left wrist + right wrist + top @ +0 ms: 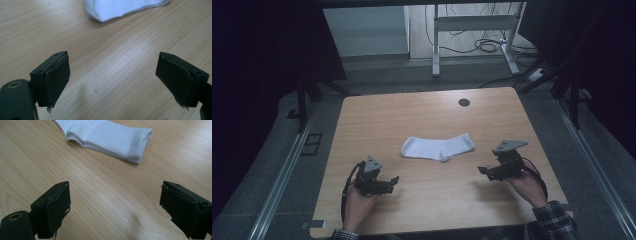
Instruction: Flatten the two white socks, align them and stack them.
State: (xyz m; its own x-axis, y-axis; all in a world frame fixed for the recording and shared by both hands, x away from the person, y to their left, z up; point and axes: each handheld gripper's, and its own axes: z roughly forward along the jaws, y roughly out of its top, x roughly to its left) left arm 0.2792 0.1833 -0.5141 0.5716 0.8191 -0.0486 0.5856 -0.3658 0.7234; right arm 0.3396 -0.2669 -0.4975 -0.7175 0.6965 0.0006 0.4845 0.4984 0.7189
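White socks (438, 147) lie flat, one on the other, in the middle of the wooden table (422, 117). My left gripper (395, 180) is held near the front left, short of the socks, its jaws wide open over bare wood. In the left gripper view (113, 76) the socks' end (120, 8) lies ahead at the top edge. My right gripper (482, 171) sits at the front right, pointing left toward the socks, open and empty. The right gripper view (115, 205) has the stacked white socks (112, 138) ahead of the jaws.
A dark round cable hole (464, 102) is near the table's far edge. Beyond the table stand a white desk frame (472, 30) and loose cables on the floor (484, 45). Metal rails (279, 180) run along both sides of the table.
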